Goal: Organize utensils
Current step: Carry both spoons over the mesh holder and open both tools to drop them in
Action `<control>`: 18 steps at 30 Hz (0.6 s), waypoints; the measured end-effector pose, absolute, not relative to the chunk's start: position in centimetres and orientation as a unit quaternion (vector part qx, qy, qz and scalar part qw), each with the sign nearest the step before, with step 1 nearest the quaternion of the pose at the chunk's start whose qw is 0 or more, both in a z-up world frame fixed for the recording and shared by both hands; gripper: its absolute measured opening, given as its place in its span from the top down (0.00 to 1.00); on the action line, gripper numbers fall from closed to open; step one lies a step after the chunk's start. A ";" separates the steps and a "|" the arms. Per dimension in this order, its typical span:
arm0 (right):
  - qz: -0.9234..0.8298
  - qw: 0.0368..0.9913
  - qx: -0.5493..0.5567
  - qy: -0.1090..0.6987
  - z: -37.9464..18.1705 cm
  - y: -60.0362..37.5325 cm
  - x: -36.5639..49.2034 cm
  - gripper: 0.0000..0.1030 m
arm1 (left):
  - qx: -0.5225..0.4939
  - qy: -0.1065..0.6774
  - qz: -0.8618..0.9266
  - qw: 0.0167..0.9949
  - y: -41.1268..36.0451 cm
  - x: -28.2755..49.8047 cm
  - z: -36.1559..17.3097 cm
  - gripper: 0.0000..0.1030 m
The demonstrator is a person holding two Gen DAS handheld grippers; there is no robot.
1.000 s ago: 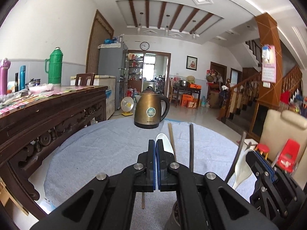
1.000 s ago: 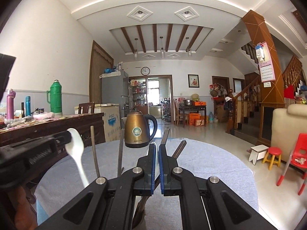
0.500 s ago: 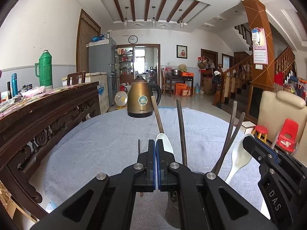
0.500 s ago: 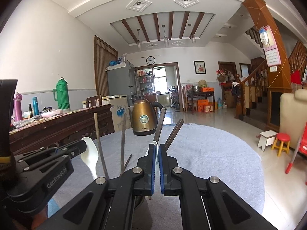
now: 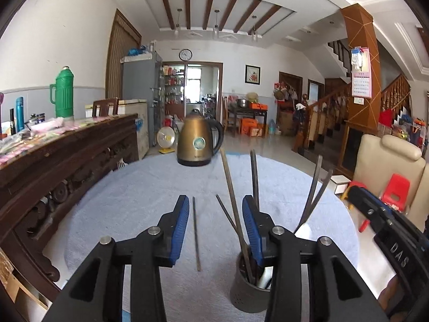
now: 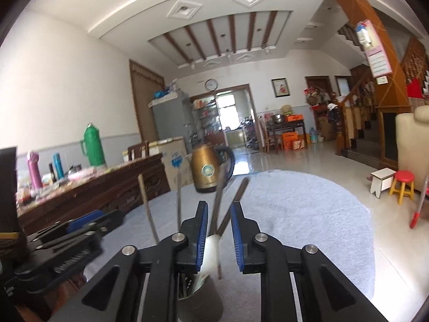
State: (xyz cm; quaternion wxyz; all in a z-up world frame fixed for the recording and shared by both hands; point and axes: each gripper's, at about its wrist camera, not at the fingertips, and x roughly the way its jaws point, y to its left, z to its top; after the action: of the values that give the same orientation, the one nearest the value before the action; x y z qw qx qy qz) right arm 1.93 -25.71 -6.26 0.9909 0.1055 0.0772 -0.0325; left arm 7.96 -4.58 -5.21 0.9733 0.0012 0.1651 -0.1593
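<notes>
Blue-clothed worktop (image 5: 134, 201) now shows both grippers (image 5: 213, 228) (image 6: 218, 230), shut a second ago, opening their jaws, spoon (image 6: 210, 255) dropped into the holder (image 5: 248, 292), one chopstick (image 5: 196, 233) left out.

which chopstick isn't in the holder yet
The lone dark chopstick lying flat on the blue cloth, left of the grey holder. All the others stand upright inside the holder.

A bronze electric kettle (image 5: 199, 141) stands at frame centre; a green thermos (image 5: 64, 92) tops the carved sideboard (image 5: 67, 150) at left; a wall clock (image 5: 185, 54) hangs above.
</notes>
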 end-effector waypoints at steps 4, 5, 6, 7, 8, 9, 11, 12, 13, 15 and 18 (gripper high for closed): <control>-0.050 0.989 0.119 0.074 -5.7 -27.0 1.7 0.81 | 0.003 0.162 -0.142 0.977 -3.9 7.5 -4.7 0.48; -0.054 0.988 0.125 0.076 -5.6 -27.4 1.7 0.81 | 0.005 0.164 -0.137 0.977 -3.9 7.5 -4.6 0.47; -0.057 0.987 0.129 0.078 -5.6 -27.7 1.7 0.81 | 0.006 0.165 -0.135 0.977 -3.8 7.4 -4.5 0.45; -0.060 0.986 0.131 0.080 -5.5 -27.9 1.6 0.81 | 0.006 0.165 -0.132 0.977 -3.7 7.3 -4.5 0.42; -0.061 0.986 0.133 0.082 -5.5 -28.1 1.6 0.81 | 0.007 0.166 -0.127 0.978 -3.6 7.3 -4.3 0.40; -0.063 0.986 0.132 0.083 -5.5 -28.2 1.4 0.81 | 0.009 0.167 -0.122 0.978 -3.5 7.2 -4.2 0.36; -0.066 0.986 0.129 0.087 -5.4 -28.3 1.3 0.81 | 0.011 0.169 -0.114 0.979 -3.1 7.4 -4.1 0.35; -0.065 0.985 0.129 0.090 -5.4 -28.3 1.3 0.81 | 0.013 0.170 -0.110 0.979 -3.1 7.3 -4.1 0.34; -0.063 0.985 0.131 0.093 -5.4 -28.4 1.3 0.81 | 0.018 0.173 -0.103 0.979 -3.0 7.3 -4.1 0.32; -0.059 0.984 0.133 0.100 -5.4 -28.3 1.4 0.79 | 0.026 0.180 -0.094 0.979 -3.0 7.6 -4.1 0.30; -0.057 0.984 0.131 0.111 -5.5 -27.9 1.5 0.56 | 0.030 0.187 -0.085 0.978 -2.7 7.9 -4.3 0.29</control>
State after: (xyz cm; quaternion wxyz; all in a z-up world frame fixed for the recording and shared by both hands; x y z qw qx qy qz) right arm 1.53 -27.88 -5.54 0.9835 0.1309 0.1108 -0.0570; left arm 7.86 -2.71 -4.31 0.9781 0.0298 0.1875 -0.0849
